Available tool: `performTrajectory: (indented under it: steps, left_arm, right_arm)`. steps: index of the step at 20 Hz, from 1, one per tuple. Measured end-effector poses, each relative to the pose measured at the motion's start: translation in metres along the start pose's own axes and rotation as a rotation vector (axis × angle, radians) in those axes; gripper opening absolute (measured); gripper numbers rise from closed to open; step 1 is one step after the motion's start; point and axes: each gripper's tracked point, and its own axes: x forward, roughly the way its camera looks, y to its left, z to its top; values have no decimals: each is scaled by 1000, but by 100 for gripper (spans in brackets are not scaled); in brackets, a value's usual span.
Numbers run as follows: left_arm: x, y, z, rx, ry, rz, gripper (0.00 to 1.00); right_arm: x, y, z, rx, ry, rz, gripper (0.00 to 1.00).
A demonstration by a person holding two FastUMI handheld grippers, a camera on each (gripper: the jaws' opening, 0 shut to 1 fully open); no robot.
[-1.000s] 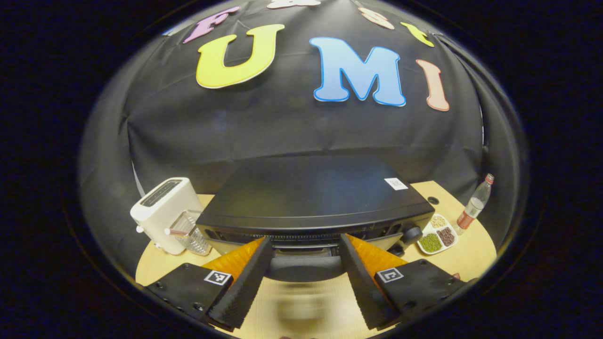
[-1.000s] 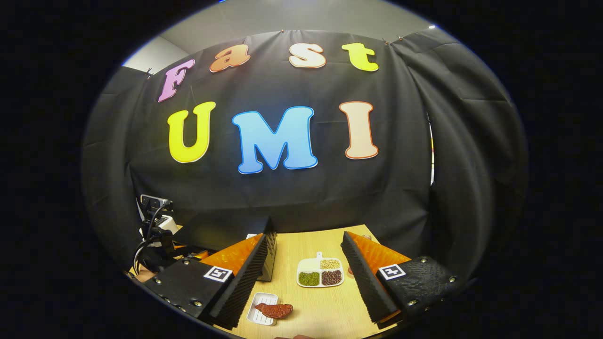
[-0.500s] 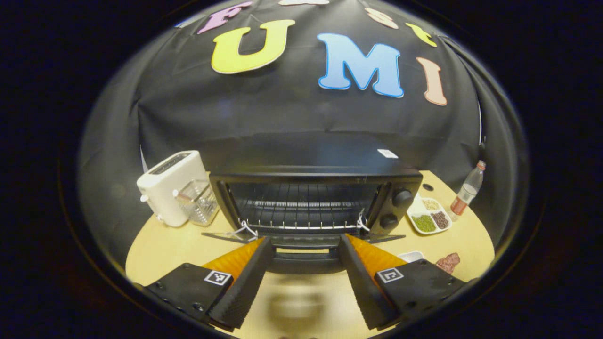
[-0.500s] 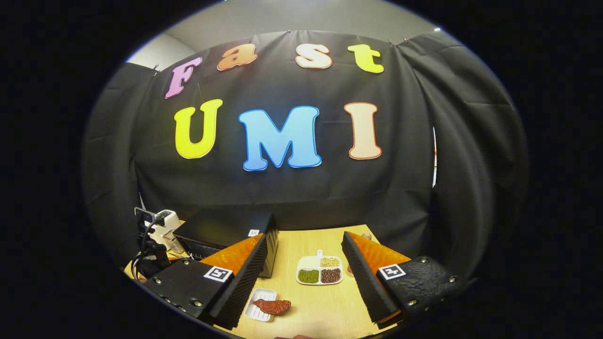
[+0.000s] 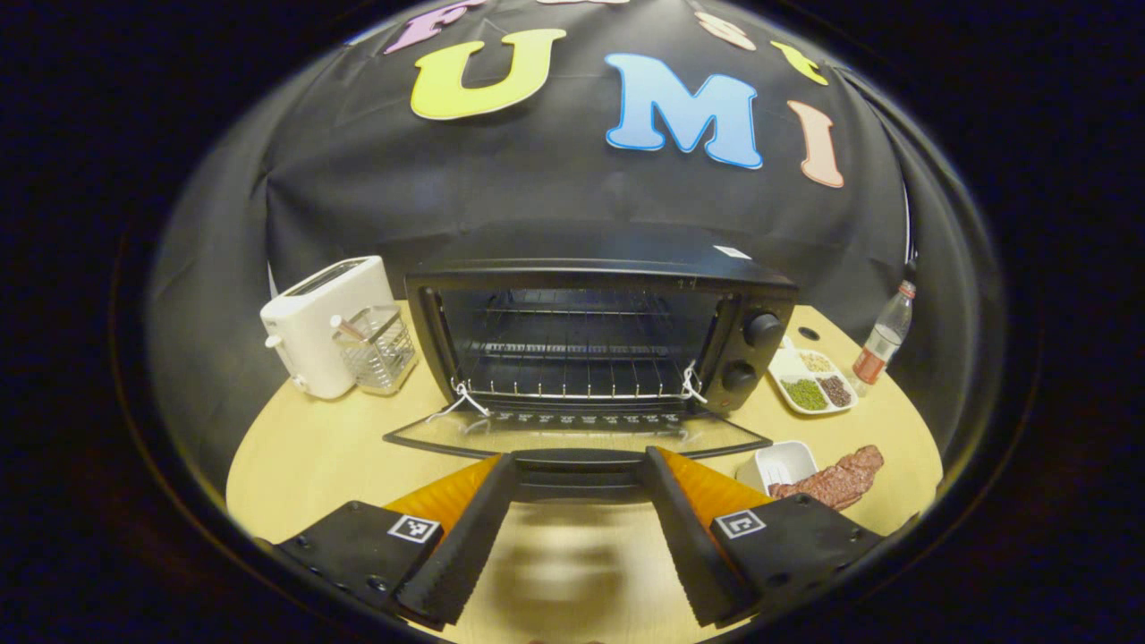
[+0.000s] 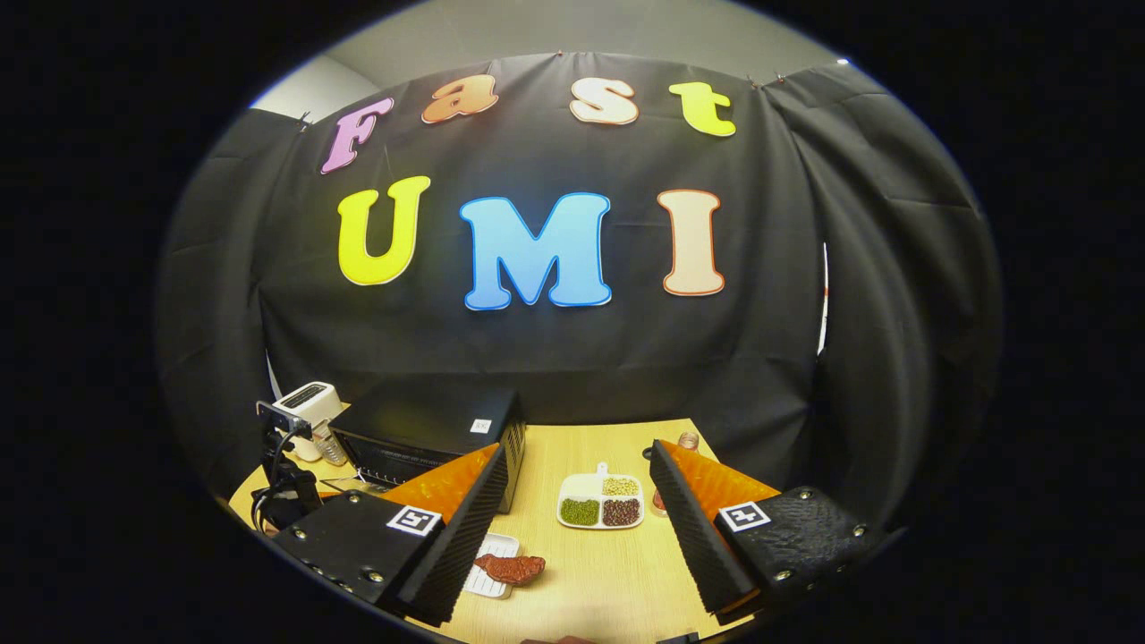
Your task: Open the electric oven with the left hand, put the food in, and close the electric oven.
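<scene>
One oven is seen on the surface with its door folded down flat; the left gripper has its jaws spread wide either side of the door's handle, and whether they touch it cannot be told. One piece of meat lies half on one white tray, right of the door. The right gripper is held above the surface, jaws wide apart and empty, with one toaster, one bottle and one three-part dish counted around.

L gripper level, fingers spread wide, nothing pinched btwn them. R gripper also level, jaws apart, fingers holding nothing.
</scene>
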Motion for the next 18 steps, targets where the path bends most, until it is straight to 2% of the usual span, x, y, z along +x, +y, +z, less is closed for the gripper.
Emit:
performTrajectory:
  steps: [1,2,3,4,5,6,7,8,10,11,12,13,14,15,16,17,18]
  left_arm:
    - [-2,1,-2,-3,-3,-2,99]
    - [-4,3,-3,-2,-7,-1,96]
    - [-6,5,-3,4,-14,1,99]
    - [-7,8,0,14,-22,10,95]
    - [-11,12,8,15,-43,22,99]
    - [-15,12,24,4,-90,25,99]
    - [-18,7,46,-10,-148,16,96]
    - [-17,-2,67,-16,-194,-5,99]
    - [3,-11,64,-23,-145,-31,95]
    - [4,-9,53,-25,-80,-3,95]
    - [10,-6,67,23,-150,3,93]
    - [15,-13,58,24,-116,-22,92]
    - [12,-14,51,29,-92,-11,91]
    - [14,-10,48,39,-92,-4,99]
    - [11,-10,44,46,-87,-4,95]
    - [9,-10,39,46,-89,-4,98]
    - [8,-11,32,48,-75,-7,96]
  right_arm:
    - [0,0,-2,-2,6,4,92]
    - [-1,1,-5,0,12,10,92]
    - [-1,1,-8,4,21,13,92]
    - [-1,0,-10,12,28,16,97]
    - [-2,0,-11,19,33,18,97]
    - [-3,-1,-12,19,35,18,97]
    - [-3,-2,-12,13,36,17,97]
    - [-4,-2,-12,6,36,17,98]
    - [-3,-3,-14,0,37,19,98]
    - [-3,-3,-13,3,37,19,98]
    - [-3,-4,-13,8,36,17,98]
    - [-5,-5,-11,12,31,13,98]
    - [-5,-7,-12,18,28,10,98]
    - [-4,-7,-13,20,31,10,97]
    - [-4,-9,-16,18,37,6,98]
    - [-4,-11,-18,20,42,1,98]
    - [-4,-11,-21,26,49,4,97]
